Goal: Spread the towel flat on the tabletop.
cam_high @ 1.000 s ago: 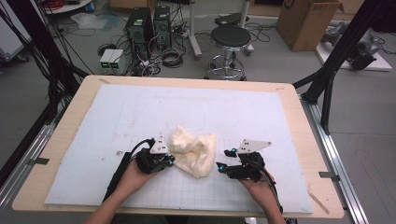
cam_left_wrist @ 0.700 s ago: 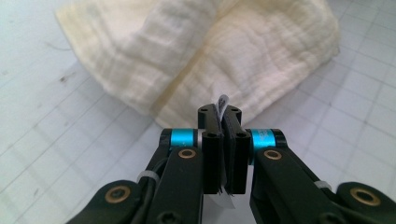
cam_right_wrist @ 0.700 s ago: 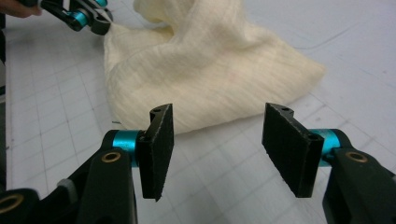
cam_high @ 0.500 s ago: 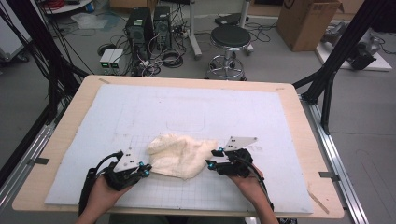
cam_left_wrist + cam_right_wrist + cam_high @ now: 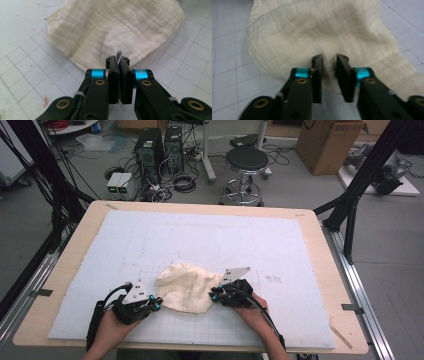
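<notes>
A crumpled cream cloth (image 5: pixel 187 287) lies on the white gridded mat (image 5: pixel 210 240), near the front. My left gripper (image 5: pixel 158 304) is at the cloth's near left edge. In the left gripper view its jaws (image 5: pixel 117 60) are shut, with a thin bit of the cloth (image 5: pixel 120 30) pinched between the pads. My right gripper (image 5: pixel 214 294) is at the cloth's right edge. Its jaws (image 5: pixel 329 60) have just been closing and stand narrow, with a fold of the cloth (image 5: pixel 324 32) between the pads.
The mat covers a wooden table (image 5: pixel 70 270) with metal rails along its sides. Behind the table stand a black stool (image 5: pixel 247 162), computer towers (image 5: pixel 160 142) with tangled cables, and a cardboard box (image 5: pixel 332 142). Black frame legs (image 5: pixel 350 205) rise at the right.
The left gripper has drawn the cloth's edge left and toward the front, so the bunched cloth now lies wider and flatter. The right gripper has moved left onto the cloth and closed.
</notes>
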The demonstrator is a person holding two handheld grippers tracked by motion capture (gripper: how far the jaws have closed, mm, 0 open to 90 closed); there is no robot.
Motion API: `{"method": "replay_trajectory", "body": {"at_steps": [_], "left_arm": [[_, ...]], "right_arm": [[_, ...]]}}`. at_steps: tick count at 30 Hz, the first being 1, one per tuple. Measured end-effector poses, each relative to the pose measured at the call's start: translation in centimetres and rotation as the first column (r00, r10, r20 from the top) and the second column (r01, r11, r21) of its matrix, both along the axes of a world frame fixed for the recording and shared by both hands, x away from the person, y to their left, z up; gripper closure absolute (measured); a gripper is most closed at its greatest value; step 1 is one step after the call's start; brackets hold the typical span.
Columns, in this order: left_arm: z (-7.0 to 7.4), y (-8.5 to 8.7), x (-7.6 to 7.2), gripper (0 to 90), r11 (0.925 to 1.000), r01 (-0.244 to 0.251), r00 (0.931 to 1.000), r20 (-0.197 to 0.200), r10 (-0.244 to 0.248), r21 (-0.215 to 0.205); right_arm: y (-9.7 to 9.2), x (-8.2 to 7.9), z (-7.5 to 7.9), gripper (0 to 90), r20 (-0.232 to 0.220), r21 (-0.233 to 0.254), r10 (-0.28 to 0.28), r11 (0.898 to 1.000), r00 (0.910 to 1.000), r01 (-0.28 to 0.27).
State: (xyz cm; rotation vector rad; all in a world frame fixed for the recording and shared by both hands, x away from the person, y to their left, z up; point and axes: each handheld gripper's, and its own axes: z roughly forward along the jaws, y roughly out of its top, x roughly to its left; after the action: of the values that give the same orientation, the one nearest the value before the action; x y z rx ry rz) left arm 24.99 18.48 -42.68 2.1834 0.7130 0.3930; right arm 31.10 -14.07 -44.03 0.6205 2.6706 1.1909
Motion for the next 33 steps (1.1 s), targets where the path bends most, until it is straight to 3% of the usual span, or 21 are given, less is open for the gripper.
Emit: {"method": "replay_trajectory", "body": {"at_steps": [2,5,6,8,11,18,21,22,23,25,27,31,33], "left_arm": [[0.2,-0.1,0.1,86.8,1.0000,0.005,0.9999,0.012,-0.005,0.000],[0.8,-0.1,0.0,86.9,0.9998,0.003,0.9996,0.029,-0.002,-0.022],[1.2,-0.1,-0.1,86.8,0.9995,0.002,0.9993,0.037,-0.001,-0.033],[1.7,0.0,-0.2,86.9,0.9991,0.001,0.9987,0.050,0.001,-0.043],[2.8,-0.1,-0.4,86.9,0.9971,0.002,0.9977,0.067,0.003,-0.076],[3.5,-1.0,-1.4,86.8,0.9964,0.045,0.9951,0.091,-0.039,-0.071],[2.9,-1.4,-2.0,86.8,0.9968,0.060,0.9951,0.082,-0.056,-0.053],[2.7,-1.5,-2.2,86.9,0.9971,0.062,0.9954,0.076,-0.058,-0.046],[2.5,-1.4,-2.3,86.9,0.9972,0.065,0.9953,0.074,-0.063,-0.037],[1.8,-1.4,-2.5,86.8,0.9973,0.066,0.9962,0.059,-0.064,-0.032],[1.2,-1.2,-2.6,86.8,0.9974,0.070,0.9971,0.033,-0.069,-0.021],[0.0,-1.2,-3.0,86.8,0.9957,0.090,0.9959,0.005,-0.090,0.020],[-0.3,-1.0,-3.2,86.8,0.9949,0.097,0.9953,-0.003,-0.097,0.029]], "right_arm": [[-0.3,0.2,0.1,86.1,-0.023,0.019,-0.003,1.000,0.9997,0.003],[-1.0,0.0,1.0,86.5,-0.018,0.047,-0.007,0.999,0.9998,0.008],[-1.8,-0.2,2.2,86.5,-0.006,0.071,-0.007,0.997,1.0000,0.007],[-2.0,-0.3,2.7,86.5,0.003,0.074,-0.009,0.997,1.0000,0.009],[-3.6,-1.0,5.1,86.6,0.041,0.096,-0.022,0.995,0.9989,0.018],[-5.4,-2.6,8.0,87.4,0.055,0.139,0.006,0.990,0.9985,-0.014],[-5.2,-2.6,7.5,87.4,0.030,0.124,0.018,0.992,0.9994,-0.021],[-4.8,-2.4,6.3,87.4,-0.008,0.081,0.030,0.996,0.9995,-0.030],[-4.8,-2.4,6.3,87.4,-0.008,0.081,0.030,0.996,0.9995,-0.030],[-4.5,-2.3,4.7,86.2,-0.041,0.050,0.032,0.998,0.9986,-0.030],[-4.4,-2.1,3.0,78.4,-0.082,0.060,0.025,0.998,0.9963,-0.020],[-4.5,-2.3,2.0,75.9,-0.117,0.069,0.036,0.997,0.9925,-0.028],[-4.5,-2.6,1.5,73.3,-0.132,0.062,0.065,0.996,0.9892,-0.058]]}}
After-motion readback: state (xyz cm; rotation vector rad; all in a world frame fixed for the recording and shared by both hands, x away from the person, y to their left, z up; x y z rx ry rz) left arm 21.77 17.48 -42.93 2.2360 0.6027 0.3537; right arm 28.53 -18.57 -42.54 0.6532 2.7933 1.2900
